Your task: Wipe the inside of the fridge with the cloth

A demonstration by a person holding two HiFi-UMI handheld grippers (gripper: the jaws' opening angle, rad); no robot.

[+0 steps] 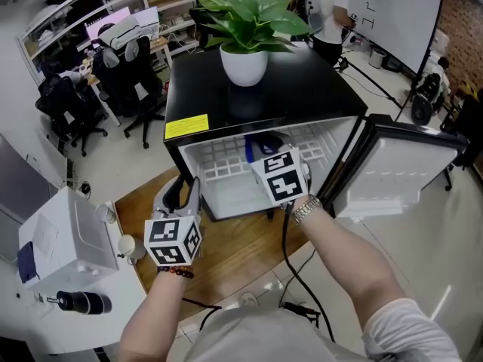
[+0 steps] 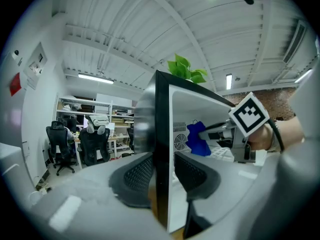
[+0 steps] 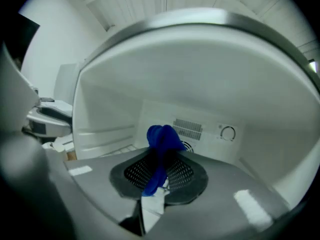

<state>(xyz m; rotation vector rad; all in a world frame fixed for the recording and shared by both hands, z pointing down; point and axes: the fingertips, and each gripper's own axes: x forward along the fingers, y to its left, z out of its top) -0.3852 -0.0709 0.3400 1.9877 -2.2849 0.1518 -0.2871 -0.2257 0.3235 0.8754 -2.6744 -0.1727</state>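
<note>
Forearm (image 1: 343, 259) extends into fridge (image 1: 306, 89), right gripper (image 3: 159, 170) pinching blue cloth (image 3: 161, 138).

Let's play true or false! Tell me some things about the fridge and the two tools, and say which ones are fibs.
1. The right tool holds a blue cloth. True.
2. The door of the fridge is shut. False: it hangs wide open.
3. A plant in a white pot sits on top of the fridge. True.
4. The left tool holds a spoon. False: its jaws clamp the front edge of the fridge's side wall.
</note>
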